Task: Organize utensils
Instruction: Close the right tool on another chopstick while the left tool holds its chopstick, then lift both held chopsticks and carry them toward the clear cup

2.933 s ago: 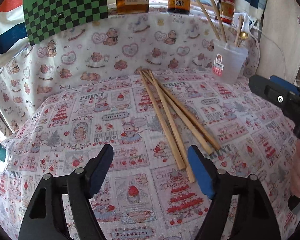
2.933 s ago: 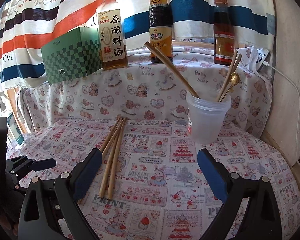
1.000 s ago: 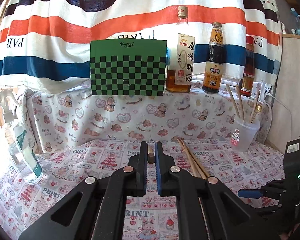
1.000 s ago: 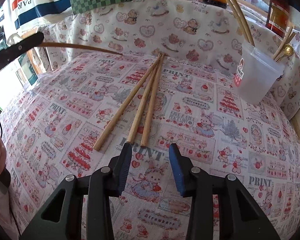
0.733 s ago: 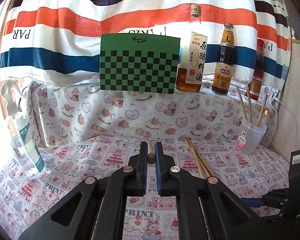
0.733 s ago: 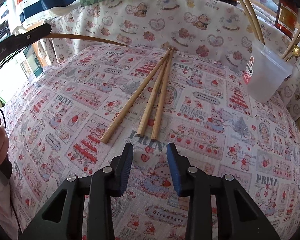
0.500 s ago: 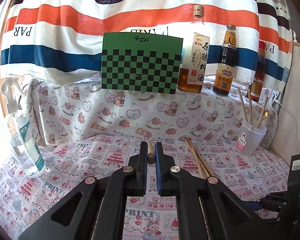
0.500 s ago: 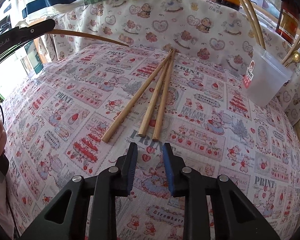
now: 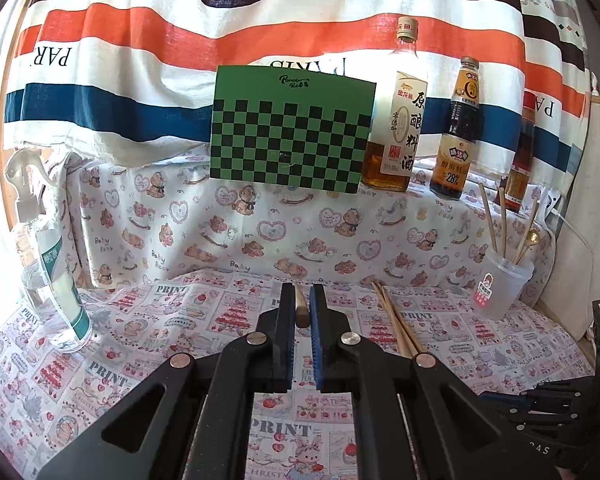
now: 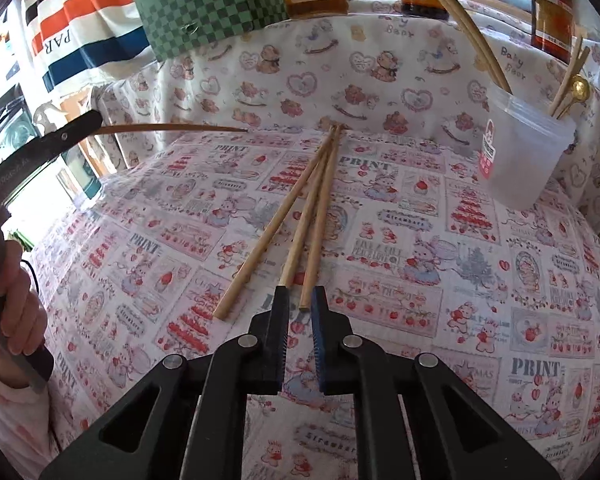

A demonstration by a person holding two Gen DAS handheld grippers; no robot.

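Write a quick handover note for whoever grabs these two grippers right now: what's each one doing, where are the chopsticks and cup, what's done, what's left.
Left gripper: shut on one chopstick, held up off the cloth.
Right gripper: jaws closing at the near ends of the three loose chopsticks on the tablecloth; one end sits between the tips, not yet clamped.
Plastic cup: back right, upright, already holding several chopsticks and a gold spoon.
Done: some utensils in the cup, one chopstick picked up.
Left: drop the held chopstick in the cup, then the three on the cloth.

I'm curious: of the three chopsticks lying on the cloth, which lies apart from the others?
The leftmost chopstick: its near end splays out to the left, while the other two chopsticks lie side by side, ending at the right gripper's jaws.
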